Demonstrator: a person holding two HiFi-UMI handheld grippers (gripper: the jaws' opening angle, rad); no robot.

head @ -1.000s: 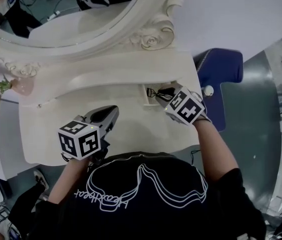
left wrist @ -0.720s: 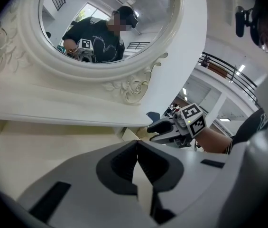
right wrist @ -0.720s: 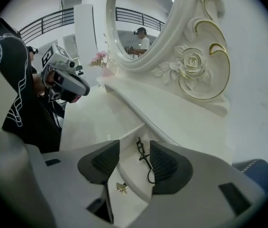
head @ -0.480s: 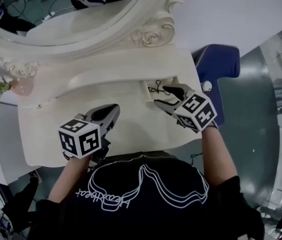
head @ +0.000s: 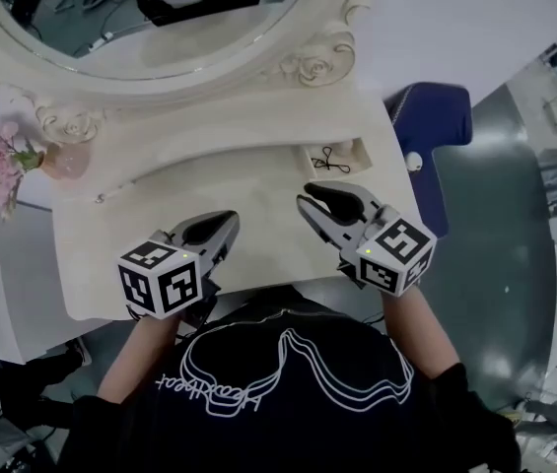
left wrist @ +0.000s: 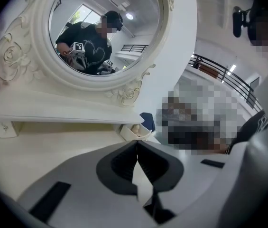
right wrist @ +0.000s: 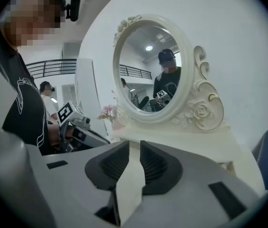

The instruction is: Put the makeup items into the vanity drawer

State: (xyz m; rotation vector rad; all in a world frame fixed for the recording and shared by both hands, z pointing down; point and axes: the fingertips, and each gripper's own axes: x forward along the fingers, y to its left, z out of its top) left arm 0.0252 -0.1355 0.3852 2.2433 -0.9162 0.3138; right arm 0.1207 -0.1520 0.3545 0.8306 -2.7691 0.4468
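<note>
A small drawer (head: 357, 152) stands pulled out at the right end of the white vanity top (head: 150, 264). A thin black looped makeup item (head: 329, 160) lies inside it. My right gripper (head: 313, 199) hovers over the tabletop just in front of the drawer. Its jaws are closing, a narrow gap still shows in the right gripper view (right wrist: 134, 144), and nothing is between them. My left gripper (head: 223, 227) hangs over the front middle of the tabletop. It is shut and empty (left wrist: 136, 144). The left gripper view shows the drawer (left wrist: 134, 132) ahead.
An oval mirror (head: 160, 28) in a carved white frame stands at the back of the vanity. A pink vase of flowers (head: 24, 162) sits at the left end. A blue chair (head: 432, 126) stands to the right of the table.
My right gripper let go of the black item in the drawer and drew back toward the table's front edge. The left gripper stayed where it was.
</note>
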